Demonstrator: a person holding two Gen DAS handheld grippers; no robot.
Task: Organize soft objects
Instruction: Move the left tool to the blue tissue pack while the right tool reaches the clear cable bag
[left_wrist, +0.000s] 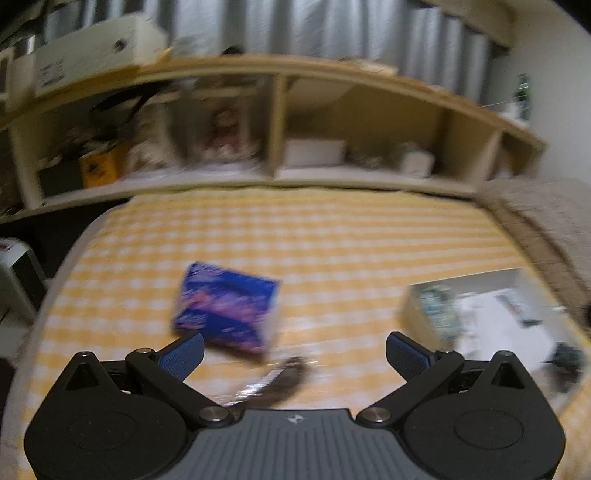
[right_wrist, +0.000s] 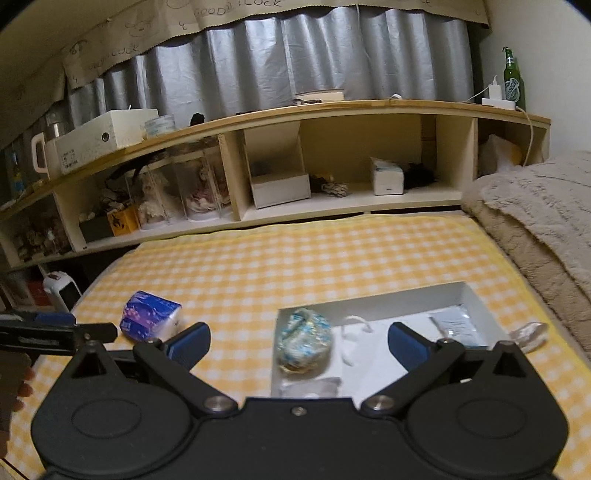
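A blue tissue pack (left_wrist: 227, 306) lies on the yellow checked bed cover (left_wrist: 332, 240), just ahead of my left gripper (left_wrist: 294, 350), which is open and empty. The left wrist view is blurred. A white box (right_wrist: 469, 291) on the cover holds a blue-green wrapped bundle (right_wrist: 303, 339), a white cloth (right_wrist: 364, 343) and a clear packet (right_wrist: 452, 326). My right gripper (right_wrist: 298, 341) is open and empty, just above the box's near side. The tissue pack (right_wrist: 151, 321) lies to its left, with the left gripper (right_wrist: 59, 334) beside it.
A wooden shelf unit (right_wrist: 258, 122) with boxes and dolls runs along the head of the bed. A beige blanket (right_wrist: 535, 221) lies at the right. A small clear bag (right_wrist: 528, 334) sits right of the box. A thin dark wrapped item (left_wrist: 273, 380) lies near the left gripper.
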